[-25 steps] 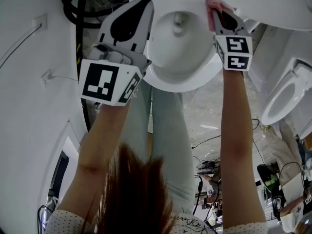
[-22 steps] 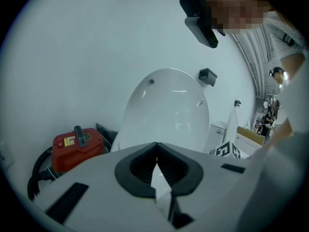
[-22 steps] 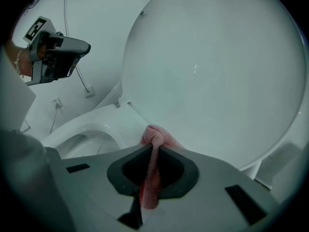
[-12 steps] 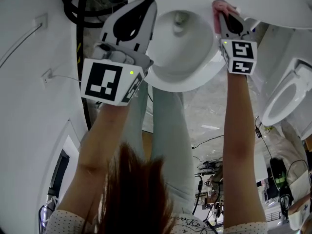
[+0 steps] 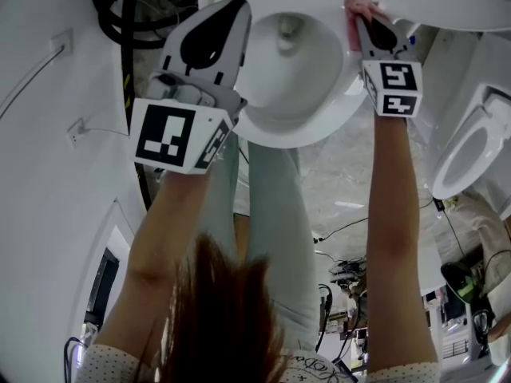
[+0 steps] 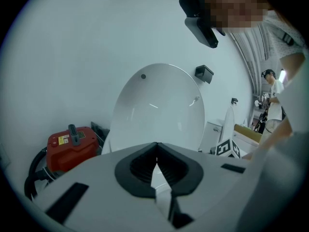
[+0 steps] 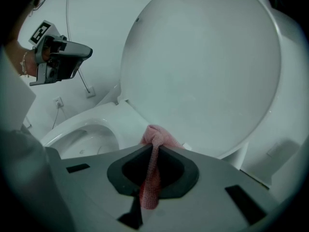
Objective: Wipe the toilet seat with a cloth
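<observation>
One pink cloth point(image 7: 159, 135) is pinched in your right claw point(image 7: 153, 151). The jaws are closed on its middle, so a bunched end sticks out past the tips and a strip trails back between them. That bunched end sits at the rear right of the toilet seat point(image 7: 104, 116), just below the raised lid point(image 7: 203, 66). You cannot tell from here whether the cloth actually touches the seat. In the head view the cloth point(image 5: 355, 8) shows as a small pink lump at the rim, tucked under the edge of the lid, with your right claw point(image 5: 369, 29) pointing at it.

The bowl point(image 5: 291, 62) lies open between your two arms. Your left claw point(image 6: 157, 146) has its jaws together with nothing between them. It hangs over the left side of the bowl, well apart from the cloth, and points toward the upright lid.

Off to the left, by the wall, stands a red canister point(image 6: 72, 146) with black hose point(image 5: 120, 14) coiled near it. A second toilet point(image 5: 471, 150) stands well off to your right.
</observation>
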A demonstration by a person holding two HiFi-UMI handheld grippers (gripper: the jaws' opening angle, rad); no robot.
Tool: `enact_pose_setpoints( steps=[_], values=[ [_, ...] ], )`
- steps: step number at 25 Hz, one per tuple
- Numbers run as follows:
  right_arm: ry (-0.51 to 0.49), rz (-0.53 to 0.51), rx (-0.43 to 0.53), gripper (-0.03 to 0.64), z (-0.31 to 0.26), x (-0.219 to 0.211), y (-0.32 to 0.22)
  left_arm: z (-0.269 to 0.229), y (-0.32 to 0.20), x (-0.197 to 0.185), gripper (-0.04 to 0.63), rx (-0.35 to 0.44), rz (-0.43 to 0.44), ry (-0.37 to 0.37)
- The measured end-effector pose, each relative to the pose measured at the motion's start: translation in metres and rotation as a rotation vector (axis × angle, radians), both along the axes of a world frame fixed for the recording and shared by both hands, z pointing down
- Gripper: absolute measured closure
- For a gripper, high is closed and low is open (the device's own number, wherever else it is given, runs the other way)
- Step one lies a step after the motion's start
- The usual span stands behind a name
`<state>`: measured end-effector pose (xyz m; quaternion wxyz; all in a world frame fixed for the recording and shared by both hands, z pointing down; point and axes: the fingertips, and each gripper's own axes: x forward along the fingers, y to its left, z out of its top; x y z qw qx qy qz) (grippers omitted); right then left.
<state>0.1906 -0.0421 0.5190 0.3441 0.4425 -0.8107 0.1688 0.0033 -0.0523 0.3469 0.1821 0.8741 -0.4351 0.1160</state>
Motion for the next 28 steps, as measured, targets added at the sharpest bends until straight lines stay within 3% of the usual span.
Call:
enact_pose_setpoints(
  steps=[14, 28],
  values=[
    [0.019, -0.224, -0.011, 0.583, 0.001, 0.001, 0.017, 0.002, 0.007, 0.011, 0.591, -0.005, 0.037, 0.016],
    [0.026, -0.336, -0.017, 0.583, 0.004, 0.0, 0.037, 0.002, 0.015, 0.008, 0.591, -0.004, 0.067, 0.017]
  ],
)
